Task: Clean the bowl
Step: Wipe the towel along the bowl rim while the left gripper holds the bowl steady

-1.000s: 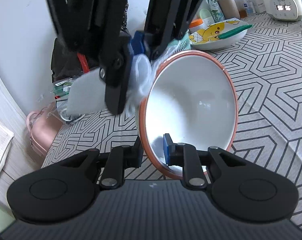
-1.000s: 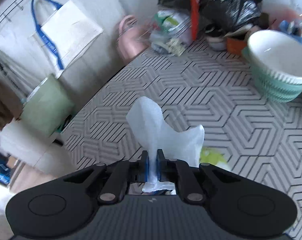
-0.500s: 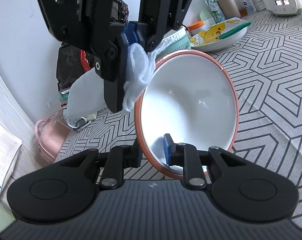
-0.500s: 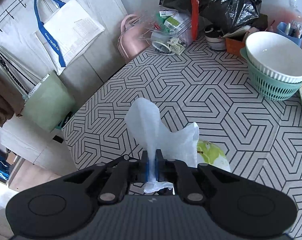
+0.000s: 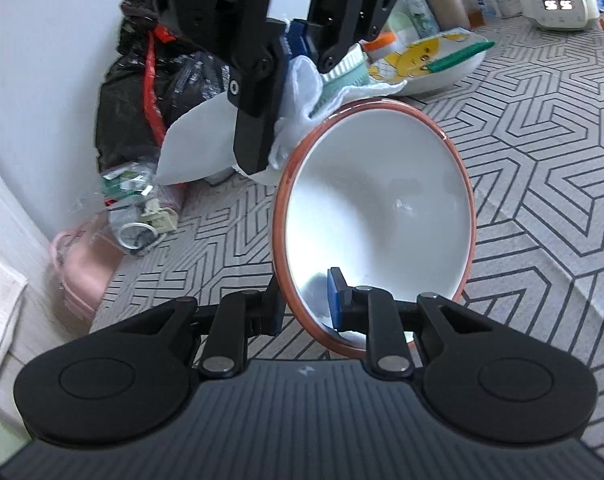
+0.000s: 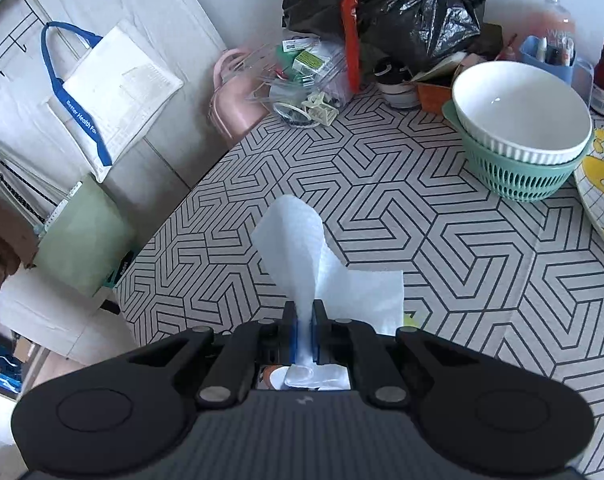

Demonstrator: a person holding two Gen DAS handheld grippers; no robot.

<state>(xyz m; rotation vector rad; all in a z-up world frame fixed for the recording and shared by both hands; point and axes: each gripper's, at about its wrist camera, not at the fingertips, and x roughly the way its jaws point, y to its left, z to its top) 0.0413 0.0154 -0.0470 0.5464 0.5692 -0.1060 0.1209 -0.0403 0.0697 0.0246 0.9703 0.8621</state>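
The left gripper has its fingers clamped on the near rim of the bowl, holding it tilted on edge above the table; the right gripper is pinched tight on a wipe beside the bowl's upper left rim, not inside. The inside looks white, so wiping seems barely begun or nearly finished; I cannot tell which. Open table lies right, clutter crowds the left wall

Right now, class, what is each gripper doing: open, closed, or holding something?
Left gripper: closed on the rim of the bowl.
Right gripper: closed on a white paper towel.
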